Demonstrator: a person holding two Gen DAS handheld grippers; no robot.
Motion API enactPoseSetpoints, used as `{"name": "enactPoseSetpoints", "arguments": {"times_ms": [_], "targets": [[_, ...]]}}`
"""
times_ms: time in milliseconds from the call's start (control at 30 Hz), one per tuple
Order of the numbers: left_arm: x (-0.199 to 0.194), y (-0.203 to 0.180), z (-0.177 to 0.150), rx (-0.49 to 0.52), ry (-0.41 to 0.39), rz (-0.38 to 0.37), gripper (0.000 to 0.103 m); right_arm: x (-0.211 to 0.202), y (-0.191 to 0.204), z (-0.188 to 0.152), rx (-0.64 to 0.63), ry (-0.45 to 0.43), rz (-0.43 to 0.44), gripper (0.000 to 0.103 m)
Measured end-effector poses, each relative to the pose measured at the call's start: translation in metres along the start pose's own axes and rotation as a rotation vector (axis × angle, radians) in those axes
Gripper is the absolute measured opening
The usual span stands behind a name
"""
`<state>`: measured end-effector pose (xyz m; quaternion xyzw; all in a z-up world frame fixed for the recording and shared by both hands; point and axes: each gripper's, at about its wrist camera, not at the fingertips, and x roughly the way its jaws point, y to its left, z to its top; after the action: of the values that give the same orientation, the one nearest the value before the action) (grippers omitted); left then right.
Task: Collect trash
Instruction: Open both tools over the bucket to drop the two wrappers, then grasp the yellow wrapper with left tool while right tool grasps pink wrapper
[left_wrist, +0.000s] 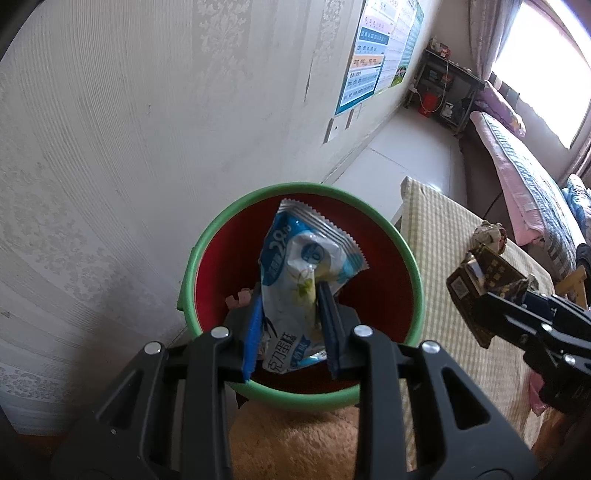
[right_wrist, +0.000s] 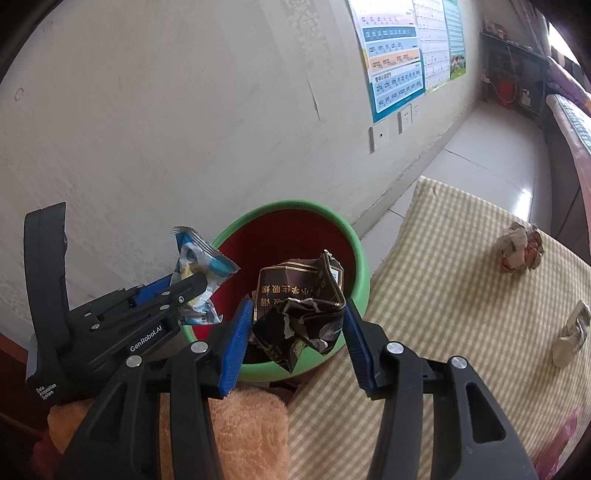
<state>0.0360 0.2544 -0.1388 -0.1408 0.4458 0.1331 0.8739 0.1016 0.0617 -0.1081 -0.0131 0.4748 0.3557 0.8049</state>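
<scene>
Both grippers are gripping trash above the green bin (left_wrist: 192, 258): the left gripper (left_wrist: 291, 325) is clamping the snack wrapper (left_wrist: 306, 258) directly over the opening, while the right gripper (right_wrist: 295, 332) is clamping the crumpled dark carton (right_wrist: 299, 295) above the near rim.

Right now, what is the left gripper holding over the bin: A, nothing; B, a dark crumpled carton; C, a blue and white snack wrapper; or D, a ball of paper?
C: the left gripper is clamped on the blue and white snack wrapper above the green-rimmed bin; the right gripper has the dark carton.
</scene>
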Motion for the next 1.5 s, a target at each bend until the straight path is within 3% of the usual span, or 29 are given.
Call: {"name": "enactPoseSetpoints", "arguments": {"times_ms": [500, 533, 567, 600, 633, 900, 1167, 1500], "targets": [[0.015, 0.004, 0.002, -0.010, 0.026, 0.019, 0.027, 0.018, 0.005, 0.013, 0.012, 0.010, 0.007, 0.049], [0.017, 0.004, 0.002, -0.011, 0.027, 0.025, 0.029, 0.018, 0.005, 0.014, 0.015, 0.007, 0.008, 0.049], [0.018, 0.005, 0.002, -0.012, 0.031, 0.029, 0.042, 0.019, 0.006, 0.015, 0.018, 0.006, 0.013, 0.052], [0.020, 0.005, 0.002, -0.017, 0.037, 0.036, 0.065, 0.020, 0.007, 0.015, 0.020, 0.007, 0.017, 0.057], [0.020, 0.005, 0.002, -0.023, 0.037, 0.032, 0.068, 0.019, 0.008, 0.015, 0.022, -0.001, 0.017, 0.063], [0.017, -0.005, -0.006, -0.012, 0.048, 0.026, 0.069, -0.002, -0.003, 0.001, 0.053, -0.037, 0.012, 0.063], [0.004, -0.043, -0.021, 0.042, 0.046, -0.016, 0.069, -0.045, -0.052, -0.042, 0.179, -0.053, -0.020, 0.064], [-0.004, -0.113, -0.054, 0.170, 0.074, -0.080, 0.069, -0.115, -0.123, -0.119, 0.264, -0.091, -0.217, 0.064]]}}
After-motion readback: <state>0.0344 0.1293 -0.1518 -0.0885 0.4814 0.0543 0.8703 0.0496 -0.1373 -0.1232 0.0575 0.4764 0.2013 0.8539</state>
